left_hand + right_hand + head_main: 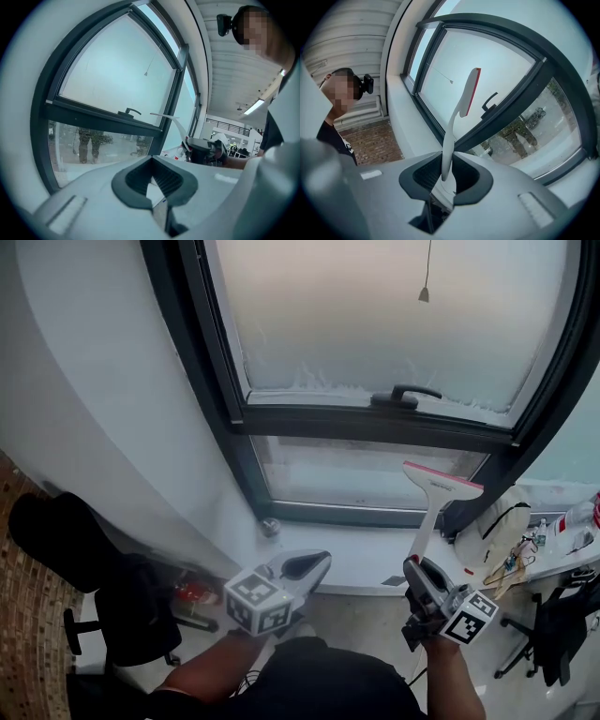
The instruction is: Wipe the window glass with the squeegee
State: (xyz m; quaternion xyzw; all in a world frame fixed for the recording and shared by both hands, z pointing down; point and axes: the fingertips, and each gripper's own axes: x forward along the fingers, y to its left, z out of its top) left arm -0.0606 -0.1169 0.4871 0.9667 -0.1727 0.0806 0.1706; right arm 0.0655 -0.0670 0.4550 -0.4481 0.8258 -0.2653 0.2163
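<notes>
Trouble could start here: my right gripper [446, 180] pinches the thin white plastic squeegee with a pink rubber edge [451, 133] low on its stick, blade up, so it may twist when I push. My left gripper [152, 180] is pressed together, empty. Farther off, the black window handle [405, 395] could catch the blade on the frosted window glass [375, 315].

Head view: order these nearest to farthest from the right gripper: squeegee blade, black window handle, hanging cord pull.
1. Pink-edged blade of the white squeegee, above the right gripper.
2. Black window handle, mid-window.
3. Hanging cord pull, topmost.
</notes>
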